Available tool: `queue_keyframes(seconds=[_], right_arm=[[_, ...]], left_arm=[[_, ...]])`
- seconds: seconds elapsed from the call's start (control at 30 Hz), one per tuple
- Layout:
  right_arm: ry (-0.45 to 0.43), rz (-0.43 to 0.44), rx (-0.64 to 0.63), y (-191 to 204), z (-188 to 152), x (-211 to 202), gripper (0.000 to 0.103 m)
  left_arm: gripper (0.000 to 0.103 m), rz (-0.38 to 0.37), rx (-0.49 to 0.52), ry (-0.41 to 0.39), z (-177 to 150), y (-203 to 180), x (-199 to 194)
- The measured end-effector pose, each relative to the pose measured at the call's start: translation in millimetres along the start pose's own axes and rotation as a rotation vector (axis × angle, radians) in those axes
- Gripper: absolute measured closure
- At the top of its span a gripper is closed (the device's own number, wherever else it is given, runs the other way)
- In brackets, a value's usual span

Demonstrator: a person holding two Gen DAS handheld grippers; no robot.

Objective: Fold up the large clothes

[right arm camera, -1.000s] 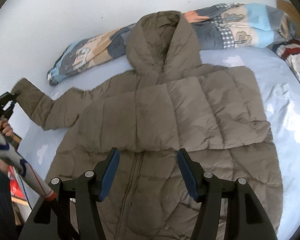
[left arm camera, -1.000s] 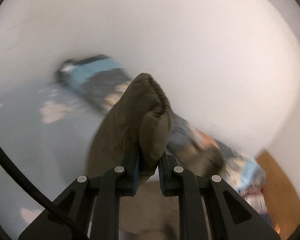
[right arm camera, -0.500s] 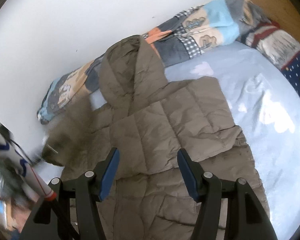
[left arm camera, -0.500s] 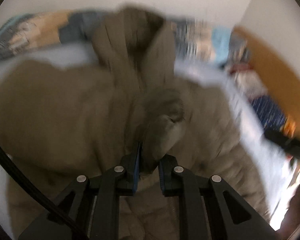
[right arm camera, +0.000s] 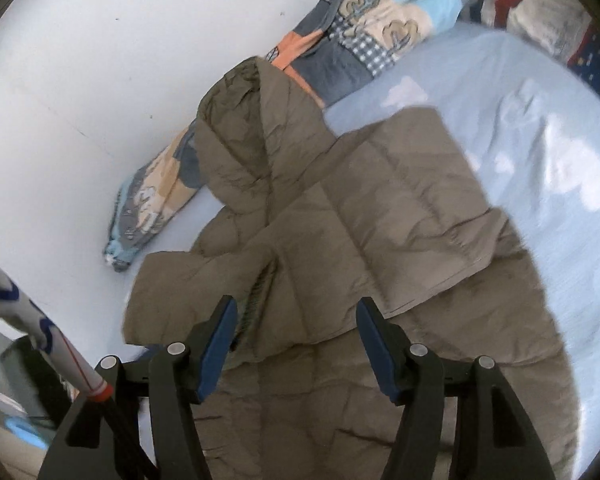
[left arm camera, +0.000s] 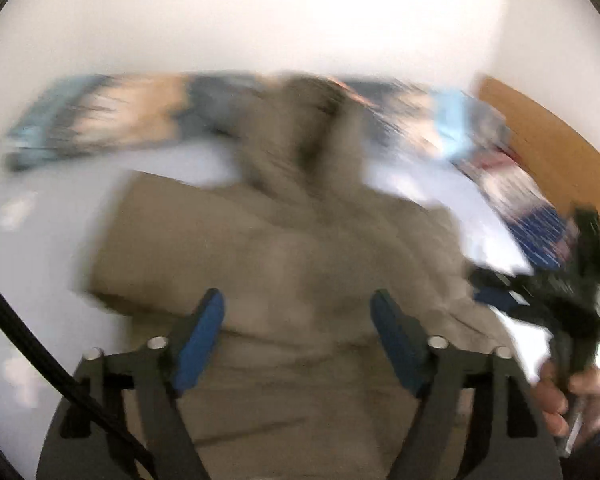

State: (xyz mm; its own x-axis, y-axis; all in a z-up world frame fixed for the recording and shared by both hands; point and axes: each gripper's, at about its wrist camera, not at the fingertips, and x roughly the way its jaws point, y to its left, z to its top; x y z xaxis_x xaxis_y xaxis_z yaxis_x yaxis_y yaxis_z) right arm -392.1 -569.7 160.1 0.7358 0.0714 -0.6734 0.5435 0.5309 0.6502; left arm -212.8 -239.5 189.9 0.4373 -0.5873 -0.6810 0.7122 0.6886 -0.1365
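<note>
Olive-brown quilted hooded jacket [right arm camera: 380, 208], a puffy padded thing, lies flat on the pale blue bed sheet [right arm camera: 540, 128], its hood toward the rolled patchwork blanket [right arm camera: 364, 36] along the white wall. Both sleeves look folded in across the chest, the one nearer my left side lying with its ribbed cuff [right arm camera: 260, 292] close to the zip line.

My left tool [left arm camera: 296, 336] is opening, its blue pads apart with nothing between them; the padded front of the jacket sits below and beyond it, though that view is heavily smeared. My right tool [right arm camera: 296, 336] is also easing wider, released and hovering over the lower half of the jacket, gripping nothing. In the left view I can see the person's hand [left arm camera: 568, 392] holding that right tool at the edge of the picture.

I judge the sleeve folds done and the lengthwise fold of the body to come. The risks as I read them:
- Puffy filling is springy, so the loose sleeve may creep back out once let go.
- Slick shell fabric could slide from the pads if I pinch only one layer at the hem.
- Lifting the hem unevenly between the two tools would drag the sleeves askew.
- Blur on the left view makes my aim there uncertain.
</note>
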Motion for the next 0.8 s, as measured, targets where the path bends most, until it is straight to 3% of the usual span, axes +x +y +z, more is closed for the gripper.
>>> queue_keyframes(seconds=[0.1, 0.2, 0.3, 0.37, 0.53, 0.6, 0.67, 0.8], right_arm=[[0.061, 0.072, 0.024, 1, -6, 20, 0.034], [0.116, 0.104, 0.043, 4, -12, 44, 0.034], [0.163, 0.142, 0.045, 13, -21, 69, 0.034], [0.175, 0.169, 0.053, 17, -25, 79, 0.034], [0.198, 0.208, 0.038, 27, -31, 101, 0.035], [0.193, 0.217, 0.039, 29, -33, 108, 0.043], [0.193, 0.226, 0.029, 31, -33, 112, 0.077], [0.140, 0.153, -0.022, 38, -27, 96, 0.082]], left_arm=[[0.025, 0.200, -0.099, -0.046, 6, 68, -1], [0.025, 0.283, -0.225, -0.044, 4, 127, 8], [0.025, 0.245, -0.363, -0.018, 1, 167, 20], [0.025, 0.243, -0.395, 0.004, 0, 176, 28], [0.025, 0.226, -0.340, 0.027, 6, 164, 47], [0.025, 0.211, -0.335, 0.037, 5, 160, 55], [0.025, 0.205, -0.331, 0.041, 8, 157, 62], [0.025, 0.200, -0.327, 0.041, 9, 153, 64]])
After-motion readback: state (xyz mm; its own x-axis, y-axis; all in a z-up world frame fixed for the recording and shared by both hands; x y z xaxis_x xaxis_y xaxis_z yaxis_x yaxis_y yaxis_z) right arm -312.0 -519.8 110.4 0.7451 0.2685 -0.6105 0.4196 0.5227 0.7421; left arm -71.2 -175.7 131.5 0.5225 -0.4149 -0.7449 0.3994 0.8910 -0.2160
